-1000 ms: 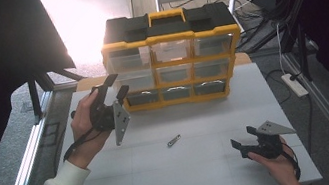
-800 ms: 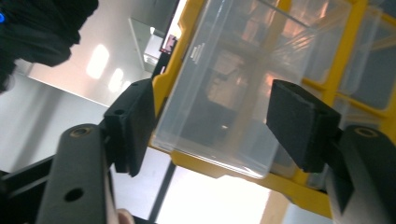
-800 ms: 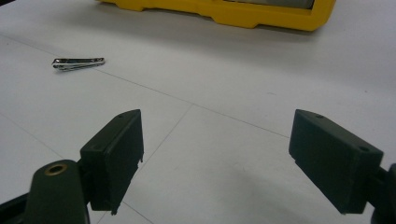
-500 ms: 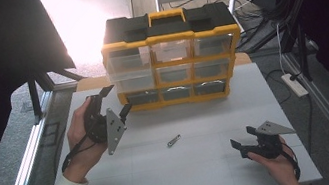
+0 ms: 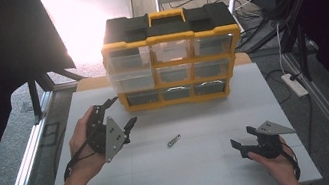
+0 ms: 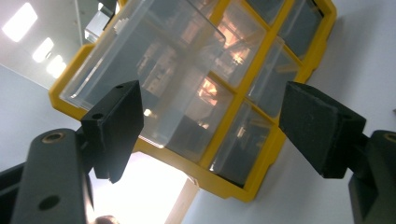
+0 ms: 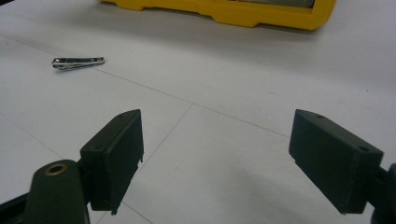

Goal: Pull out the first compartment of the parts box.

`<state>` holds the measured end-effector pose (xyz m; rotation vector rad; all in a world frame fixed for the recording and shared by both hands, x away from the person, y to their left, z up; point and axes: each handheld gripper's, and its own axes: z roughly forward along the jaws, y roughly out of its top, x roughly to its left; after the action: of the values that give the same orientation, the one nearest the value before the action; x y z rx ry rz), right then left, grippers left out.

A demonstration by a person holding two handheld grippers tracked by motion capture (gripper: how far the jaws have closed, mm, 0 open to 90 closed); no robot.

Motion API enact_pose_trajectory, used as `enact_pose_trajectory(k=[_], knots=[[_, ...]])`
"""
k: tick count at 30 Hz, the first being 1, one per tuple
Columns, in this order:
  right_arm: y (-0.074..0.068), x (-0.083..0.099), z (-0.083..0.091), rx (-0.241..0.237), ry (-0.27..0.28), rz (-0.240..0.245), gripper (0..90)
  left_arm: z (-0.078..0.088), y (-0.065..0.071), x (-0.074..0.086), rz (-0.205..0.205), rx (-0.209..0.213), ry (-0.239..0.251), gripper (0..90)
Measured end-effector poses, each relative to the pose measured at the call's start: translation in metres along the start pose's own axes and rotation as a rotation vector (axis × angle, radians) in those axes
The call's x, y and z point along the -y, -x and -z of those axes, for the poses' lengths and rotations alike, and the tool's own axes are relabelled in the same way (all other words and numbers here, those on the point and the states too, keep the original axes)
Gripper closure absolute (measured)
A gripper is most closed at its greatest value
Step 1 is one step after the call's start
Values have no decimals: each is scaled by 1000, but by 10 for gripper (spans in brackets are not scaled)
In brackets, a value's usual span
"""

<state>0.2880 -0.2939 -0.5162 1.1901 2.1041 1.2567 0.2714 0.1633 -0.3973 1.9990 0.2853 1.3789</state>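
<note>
Yellow-framed organiser with clear plastic drawers (image 5: 172, 60): middle-left drawer pulled out. Our left tool (image 5: 116, 114), just spreading, held nothing; right tool (image 5: 242, 139) spread. Small metal nail clipper (image 5: 174, 141) awaited pickup.

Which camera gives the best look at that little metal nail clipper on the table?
The right gripper view: the nail clipper lies close and sharp enough to make out its folded lever. The high view shows the whole table, but there the clipper is just a tiny glint in front of the yellow drawer box.
</note>
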Motion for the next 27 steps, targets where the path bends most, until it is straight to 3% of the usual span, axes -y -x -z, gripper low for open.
enact_pose_trajectory(k=[10, 23, 27], knots=[[1, 0, -1, -11, -1, 1, 180, 4, 6, 10, 59, 41, -12, 229], [1, 0, -1, -10, -3, 1, 181, 3, 12, 23, 196, 125, -21, 227], [1, 1, 0, -12, -2, 1, 181, 2, 12, 27, 258, 163, -23, 225]])
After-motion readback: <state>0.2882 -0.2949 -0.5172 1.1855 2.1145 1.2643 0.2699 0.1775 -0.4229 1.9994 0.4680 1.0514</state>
